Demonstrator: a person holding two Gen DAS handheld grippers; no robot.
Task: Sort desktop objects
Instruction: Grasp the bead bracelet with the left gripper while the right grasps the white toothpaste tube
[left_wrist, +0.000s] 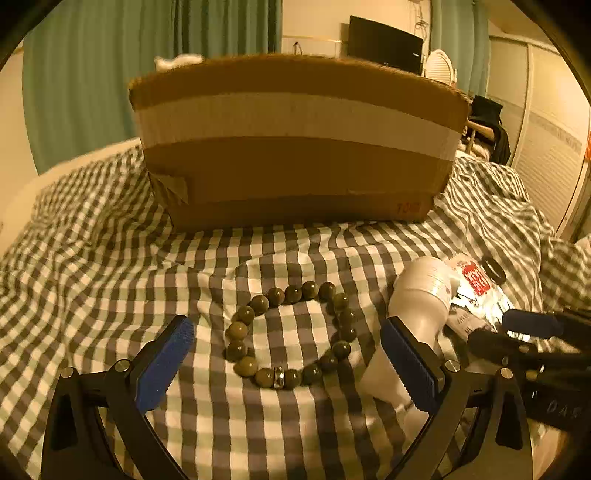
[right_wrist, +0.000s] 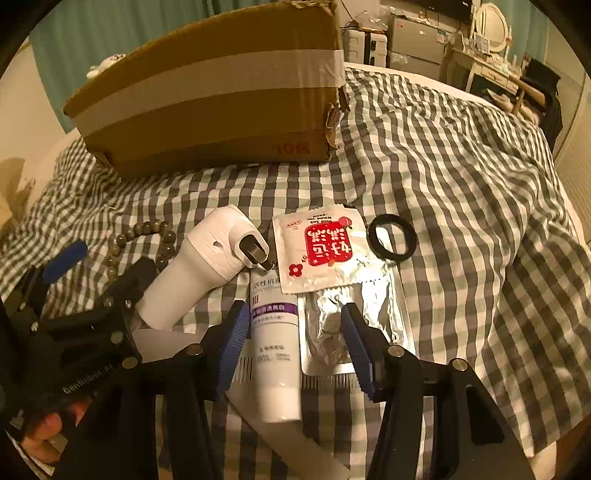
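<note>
A bracelet of dark olive beads (left_wrist: 291, 336) lies in a loop on the checked bedcover. My left gripper (left_wrist: 288, 365) hangs open just above it, with one blue pad on each side of the loop and neither touching it. In the right wrist view a white tube with a purple band (right_wrist: 275, 343) lies between the pads of my right gripper (right_wrist: 295, 347). The left pad is close to the tube, and a gap shows at the right pad, which is over a crumpled foil blister pack (right_wrist: 332, 317). The jaws are open and grip nothing.
A taped cardboard box (left_wrist: 295, 147) stands behind the objects. A white handheld device (right_wrist: 207, 266) lies between the bracelet and the tube. A sachet with a red label (right_wrist: 321, 247) and a black ring (right_wrist: 392, 238) lie beyond the tube. A hand (right_wrist: 44, 432) holds the left gripper.
</note>
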